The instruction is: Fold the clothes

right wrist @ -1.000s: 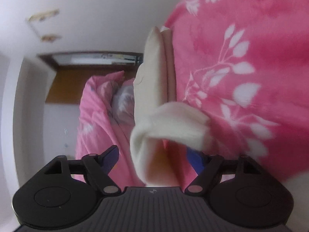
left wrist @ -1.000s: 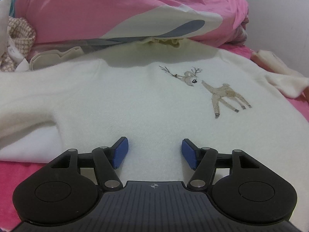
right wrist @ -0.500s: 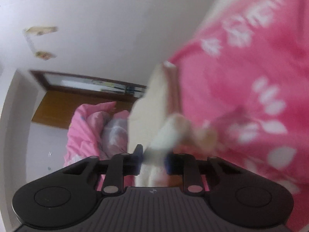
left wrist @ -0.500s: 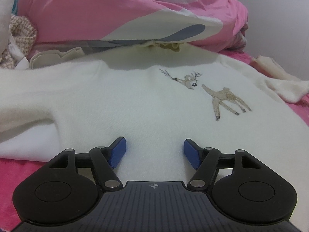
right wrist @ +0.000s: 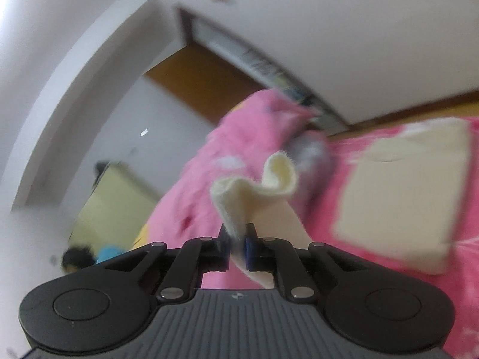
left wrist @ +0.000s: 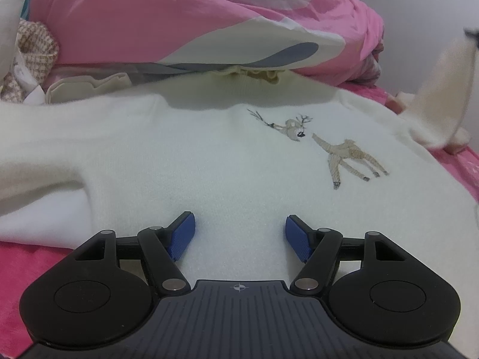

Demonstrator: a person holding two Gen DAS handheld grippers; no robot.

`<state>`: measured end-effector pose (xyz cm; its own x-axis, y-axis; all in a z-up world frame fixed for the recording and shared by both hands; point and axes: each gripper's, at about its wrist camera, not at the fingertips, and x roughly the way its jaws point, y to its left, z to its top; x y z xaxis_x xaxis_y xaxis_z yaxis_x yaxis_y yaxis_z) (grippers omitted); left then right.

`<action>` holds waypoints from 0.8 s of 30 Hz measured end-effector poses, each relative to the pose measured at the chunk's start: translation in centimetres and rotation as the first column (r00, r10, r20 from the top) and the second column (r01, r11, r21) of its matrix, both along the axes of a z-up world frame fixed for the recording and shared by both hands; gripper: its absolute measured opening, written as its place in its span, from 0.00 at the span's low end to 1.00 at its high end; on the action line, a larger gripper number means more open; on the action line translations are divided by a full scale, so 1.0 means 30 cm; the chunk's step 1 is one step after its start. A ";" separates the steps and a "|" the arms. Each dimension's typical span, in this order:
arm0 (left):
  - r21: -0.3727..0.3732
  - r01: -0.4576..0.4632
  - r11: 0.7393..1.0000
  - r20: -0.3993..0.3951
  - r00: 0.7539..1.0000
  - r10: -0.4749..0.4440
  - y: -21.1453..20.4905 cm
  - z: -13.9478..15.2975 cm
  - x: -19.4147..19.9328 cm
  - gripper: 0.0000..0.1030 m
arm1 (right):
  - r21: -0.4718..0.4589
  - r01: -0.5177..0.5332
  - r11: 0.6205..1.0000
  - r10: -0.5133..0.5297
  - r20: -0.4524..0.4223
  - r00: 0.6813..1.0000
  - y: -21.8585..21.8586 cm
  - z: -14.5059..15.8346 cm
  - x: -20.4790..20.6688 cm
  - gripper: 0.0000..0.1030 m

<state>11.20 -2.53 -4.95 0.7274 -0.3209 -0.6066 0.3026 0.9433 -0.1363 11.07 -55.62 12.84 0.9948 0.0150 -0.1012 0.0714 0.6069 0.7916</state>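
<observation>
Two claws share the work. Right gripper [right wrist: 237, 243] is closing its jaws on the cream sleeve cuff [right wrist: 254, 188], cloth pinched between the pads and lifted clear of the pink bedding [right wrist: 389, 299]. Left gripper [left wrist: 239, 236], jaws apart and holding nothing, hovers over the white sweater [left wrist: 209, 155], which lies flat just ahead of it. Best to carry the sleeve across the chest smoothly while the left pins the body.

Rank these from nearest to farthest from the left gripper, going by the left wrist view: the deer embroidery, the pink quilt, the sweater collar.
1. Deer embroidery, ahead and right of the left gripper, on the sweater's chest.
2. Sweater collar, farther up, centre, tucked under the quilt's edge.
3. Pink quilt, heaped at the back.
</observation>
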 end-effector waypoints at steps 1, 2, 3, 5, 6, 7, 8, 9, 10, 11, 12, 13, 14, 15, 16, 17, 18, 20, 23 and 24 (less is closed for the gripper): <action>-0.001 0.000 1.000 0.000 1.000 0.000 0.000 -0.001 0.000 0.66 | -0.013 -0.027 1.000 0.027 0.010 1.000 0.036 0.028 0.016 0.09; -0.002 0.000 1.000 0.000 1.000 0.000 0.000 -0.001 0.001 0.66 | -0.027 -0.054 0.998 0.055 0.020 0.998 0.071 0.055 0.031 0.09; -0.004 0.001 1.000 0.000 1.000 -0.001 0.000 -0.002 0.001 0.66 | -0.040 -0.079 0.996 0.080 0.027 0.996 0.106 0.081 0.046 0.09; -0.007 0.000 1.000 0.000 1.000 0.000 0.001 -0.002 0.002 0.66 | -0.064 -0.127 0.990 0.130 0.038 0.991 0.173 0.127 0.074 0.09; -0.008 0.000 1.000 0.000 1.000 0.000 0.002 -0.002 0.003 0.66 | -0.073 -0.153 0.985 0.157 0.042 0.987 0.207 0.147 0.086 0.09; -0.009 0.000 1.000 0.000 1.000 0.000 0.002 -0.003 0.003 0.66 | -0.083 -0.179 0.980 0.184 0.045 0.982 0.241 0.164 0.092 0.09; -0.011 0.000 1.000 0.000 1.000 0.000 0.003 -0.003 0.002 0.66 | -0.092 -0.207 0.974 0.212 0.048 0.976 0.277 0.180 0.098 0.09; -0.012 0.000 1.000 0.000 1.000 0.000 0.004 -0.003 0.002 0.66 | -0.101 -0.235 0.967 0.240 0.051 0.969 0.313 0.196 0.107 0.09; -0.014 0.000 1.000 0.000 1.000 0.000 0.004 -0.003 0.002 0.66 | -0.111 -0.263 0.958 0.270 0.052 0.961 0.351 0.211 0.112 0.09; -0.016 0.000 1.000 0.000 1.000 -0.001 0.005 -0.003 0.002 0.66 | -0.122 -0.292 0.949 0.300 0.052 0.953 0.391 0.226 0.116 0.09; -0.017 0.000 1.000 0.000 1.000 0.000 0.005 -0.003 0.002 0.66 | -0.127 -0.325 0.937 0.334 0.056 0.941 0.431 0.236 0.117 0.09; -0.018 0.000 1.000 0.000 1.000 0.000 0.006 -0.003 0.001 0.66 | -0.135 -0.354 0.926 0.364 0.056 0.930 0.470 0.244 0.116 0.09; -0.018 -0.001 1.000 0.000 1.000 0.001 0.005 -0.003 0.000 0.66 | -0.145 -0.381 0.913 0.391 0.054 0.919 0.508 0.250 0.115 0.09; -0.019 -0.001 1.000 0.000 1.000 0.001 0.005 -0.003 0.000 0.66 | -0.155 -0.407 0.900 0.419 0.051 0.907 0.546 0.257 0.114 0.09; -0.020 -0.001 1.000 0.000 1.000 0.001 0.005 -0.002 0.000 0.66 | -0.159 -0.432 0.888 0.444 0.047 0.895 0.582 0.257 0.114 0.09; -0.021 -0.002 1.000 -0.001 1.000 0.002 0.005 -0.003 0.001 0.67 | -0.160 -0.457 0.875 0.469 0.042 0.882 0.617 0.253 0.114 0.09; -0.021 -0.002 1.000 0.000 1.000 0.002 0.004 -0.004 0.001 0.67 | -0.161 -0.481 0.862 0.493 0.037 0.869 0.651 0.250 0.115 0.09; -0.022 -0.003 1.000 0.000 1.000 0.003 0.003 -0.006 0.000 0.67 | -0.159 -0.528 0.834 0.537 0.022 0.843 0.726 0.235 0.111 0.09; -0.022 -0.003 1.000 0.000 1.000 0.003 0.001 -0.007 -0.001 0.67 | -0.135 -0.589 0.797 0.592 -0.017 0.805 0.832 0.186 0.128 0.09; -0.023 -0.003 1.000 0.000 1.000 0.003 0.000 -0.008 -0.002 0.67 | -0.123 -0.607 0.785 0.608 -0.033 0.793 0.866 0.166 0.145 0.09</action>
